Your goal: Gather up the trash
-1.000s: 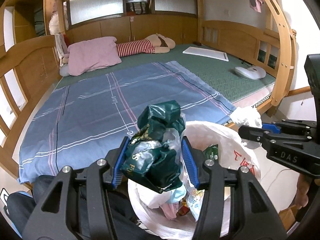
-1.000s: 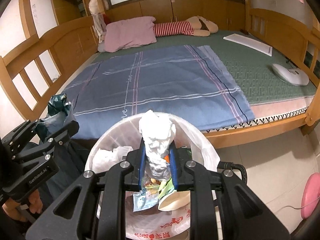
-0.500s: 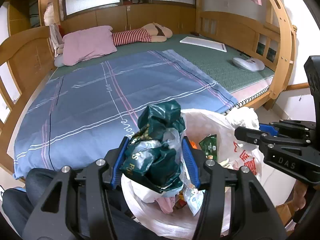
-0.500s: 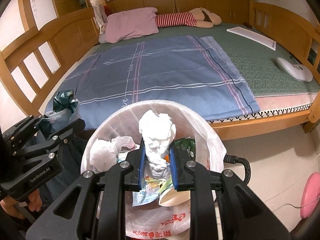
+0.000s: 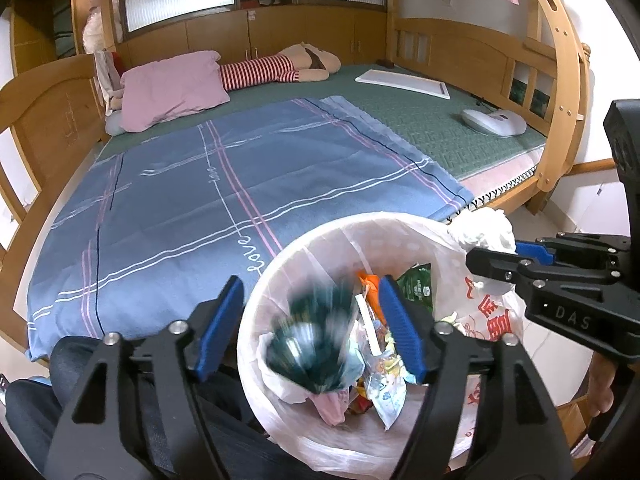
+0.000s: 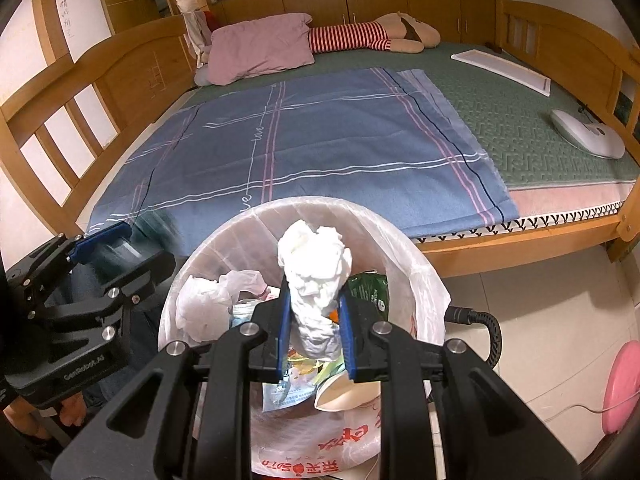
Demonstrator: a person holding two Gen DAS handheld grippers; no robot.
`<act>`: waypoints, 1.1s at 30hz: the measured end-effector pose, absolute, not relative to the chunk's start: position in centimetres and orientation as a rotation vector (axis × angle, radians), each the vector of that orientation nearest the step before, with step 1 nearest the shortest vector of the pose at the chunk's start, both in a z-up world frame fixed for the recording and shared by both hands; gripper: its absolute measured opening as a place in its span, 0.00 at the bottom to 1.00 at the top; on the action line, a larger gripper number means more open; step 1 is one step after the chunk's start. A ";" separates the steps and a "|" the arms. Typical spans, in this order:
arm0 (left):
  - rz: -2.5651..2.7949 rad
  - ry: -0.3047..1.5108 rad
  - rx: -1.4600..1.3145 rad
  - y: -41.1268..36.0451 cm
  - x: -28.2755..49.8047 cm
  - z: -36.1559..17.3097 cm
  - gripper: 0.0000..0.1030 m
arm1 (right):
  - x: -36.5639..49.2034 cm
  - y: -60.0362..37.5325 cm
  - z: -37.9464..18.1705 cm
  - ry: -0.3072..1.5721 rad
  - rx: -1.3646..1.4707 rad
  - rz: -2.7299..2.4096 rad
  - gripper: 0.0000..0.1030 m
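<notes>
Trash in my left wrist view is the dark green wrapper (image 5: 316,340), a blur dropping between the spread fingers of my left hand-held gripper (image 5: 312,328), which I have parked straight over the lined bin (image 5: 280,264) so it lands among the packets inside. My right wrist view shows the right hand-held gripper (image 6: 314,320) clenched on a white tissue wad (image 6: 314,276) above the same bin, ready, I judge, to let go next; beyond lie the wooden bed (image 6: 520,256), blue sheet (image 6: 320,140), pink pillow (image 6: 260,48) and tiled floor (image 6: 552,312).
</notes>
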State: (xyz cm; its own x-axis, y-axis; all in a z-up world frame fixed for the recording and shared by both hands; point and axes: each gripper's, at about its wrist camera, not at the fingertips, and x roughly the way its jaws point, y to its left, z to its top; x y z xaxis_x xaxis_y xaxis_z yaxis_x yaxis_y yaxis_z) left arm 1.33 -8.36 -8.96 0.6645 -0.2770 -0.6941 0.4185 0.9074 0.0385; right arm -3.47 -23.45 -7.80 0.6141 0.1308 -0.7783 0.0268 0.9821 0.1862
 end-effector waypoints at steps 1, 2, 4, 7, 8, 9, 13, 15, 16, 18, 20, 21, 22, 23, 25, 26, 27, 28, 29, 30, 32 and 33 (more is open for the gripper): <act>-0.391 0.742 0.200 -8.3 1.3 -8.9 0.71 | -3.4 -23.4 -7.9 0.911 0.187 0.061 0.21; -0.387 0.737 0.198 -8.2 1.2 -8.8 0.71 | -3.4 -23.4 -8.0 0.913 0.188 0.062 0.21; -0.373 0.724 0.188 -7.9 1.1 -8.6 0.72 | -3.3 -23.4 -8.1 0.917 0.189 0.065 0.21; -0.340 0.702 0.169 -7.3 1.0 -8.0 0.75 | -3.2 -23.3 -8.3 0.921 0.186 0.074 0.21; -0.325 0.692 0.159 -7.0 0.9 -7.8 0.78 | -3.2 -23.2 -8.3 0.924 0.185 0.078 0.21; -0.308 0.681 0.151 -6.7 0.9 -7.6 0.84 | -3.2 -23.1 -8.4 0.926 0.184 0.081 0.21; -0.278 0.658 0.138 -6.0 0.9 -7.0 0.84 | -3.0 -22.4 -8.5 0.935 0.176 0.097 0.21; -0.271 0.654 0.137 -5.8 0.9 -6.9 0.84 | -2.9 -22.0 -8.6 0.941 0.172 0.105 0.21; -0.267 0.654 0.138 -5.8 0.9 -6.9 0.85 | -2.9 -21.8 -8.8 0.946 0.170 0.110 0.21; -0.256 0.650 0.138 -5.7 0.9 -6.8 0.89 | -2.7 -21.6 -8.8 0.953 0.168 0.112 0.21; -0.246 0.642 0.133 -5.5 0.8 -6.7 0.89 | -2.6 -21.3 -9.0 0.963 0.167 0.109 0.24; -0.242 0.640 0.131 -5.3 0.8 -6.6 0.90 | -2.6 -21.3 -9.0 0.966 0.166 0.111 0.25; -0.238 0.638 0.130 -5.2 0.7 -6.6 0.90 | -2.5 -21.1 -9.0 0.967 0.167 0.113 0.27; -0.234 0.638 0.128 -5.2 0.8 -6.6 0.90 | -2.5 -21.0 -9.0 0.967 0.166 0.117 0.30; -0.228 0.639 0.124 -5.1 0.8 -6.6 0.91 | -2.6 -20.9 -8.8 0.958 0.163 0.118 0.37; -0.225 0.640 0.121 -5.0 0.8 -6.6 0.91 | -2.7 -21.0 -8.9 0.956 0.161 0.118 0.41; -0.223 0.641 0.119 -5.1 0.8 -6.6 0.91 | -2.8 -21.0 -8.9 0.951 0.159 0.117 0.42; -0.220 0.641 0.117 -5.0 0.8 -6.6 0.91 | -2.8 -21.1 -8.9 0.949 0.159 0.116 0.44; -0.217 0.641 0.115 -4.9 0.8 -6.6 0.91 | -2.9 -21.1 -8.8 0.944 0.160 0.112 0.45; -0.214 0.641 0.114 -4.9 0.8 -6.6 0.91 | -2.9 -21.2 -8.7 0.940 0.161 0.110 0.46; -0.202 0.639 0.112 -4.7 0.7 -6.5 0.93 | -3.1 -21.4 -8.3 0.916 0.167 0.096 0.56; -0.192 0.637 0.114 -4.6 0.7 -6.4 0.94 | -3.4 -21.5 -7.9 0.890 0.170 0.086 0.60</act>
